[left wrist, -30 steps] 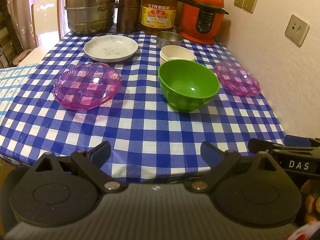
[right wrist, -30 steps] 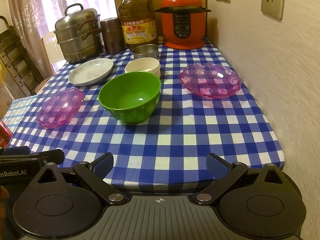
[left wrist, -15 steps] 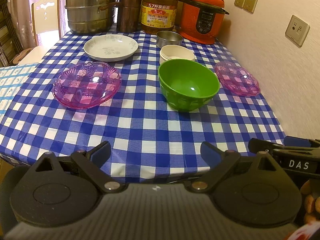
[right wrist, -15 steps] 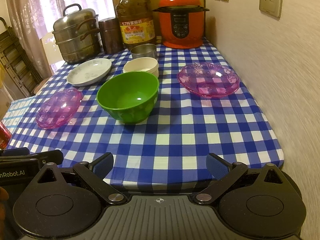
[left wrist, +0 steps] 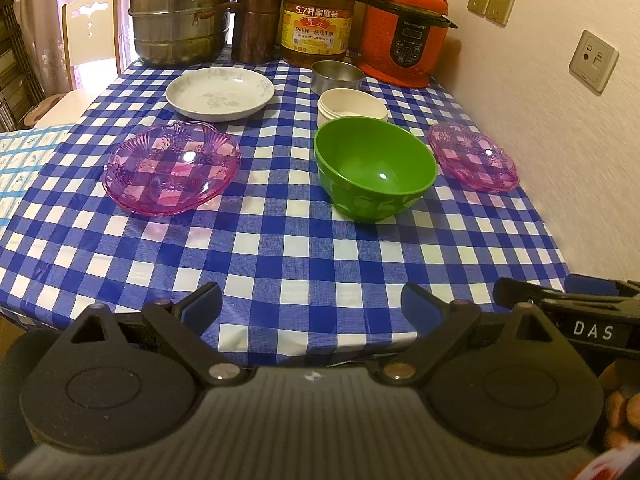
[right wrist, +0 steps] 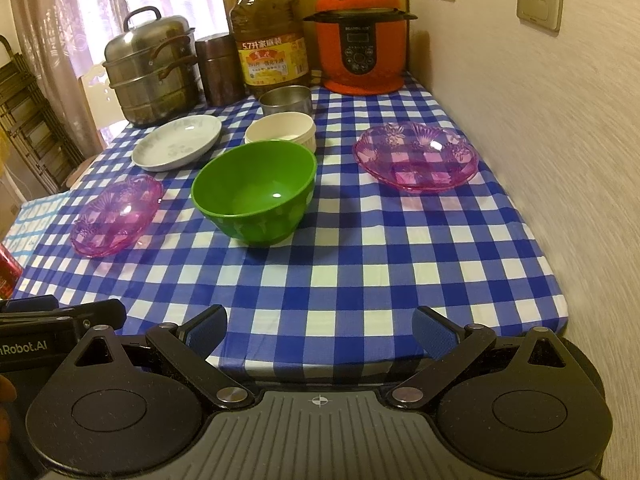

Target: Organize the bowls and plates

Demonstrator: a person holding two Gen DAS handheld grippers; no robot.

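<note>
A green bowl [left wrist: 374,174] [right wrist: 256,196] sits mid-table on the blue checked cloth. Behind it stand stacked cream bowls [left wrist: 352,106] [right wrist: 282,132] and a small steel bowl [left wrist: 337,77] [right wrist: 286,100]. A white flowered plate [left wrist: 220,93] [right wrist: 178,142] lies at the back left. One purple glass dish [left wrist: 172,168] [right wrist: 116,214] lies left of the green bowl, another [left wrist: 472,158] [right wrist: 416,158] right of it by the wall. My left gripper [left wrist: 311,306] and right gripper [right wrist: 320,330] hover open over the near table edge, side by side, holding nothing.
Along the back stand a steel steamer pot [left wrist: 180,16], a brown canister [left wrist: 256,24], a large oil bottle [left wrist: 318,12] and a red pressure cooker [left wrist: 404,32]. A wall [right wrist: 540,120] bounds the right side. A chair [left wrist: 92,36] stands at the far left.
Both grippers have eased slightly forward toward the table, so the dishes look a little nearer. Nothing on the table has moved.
</note>
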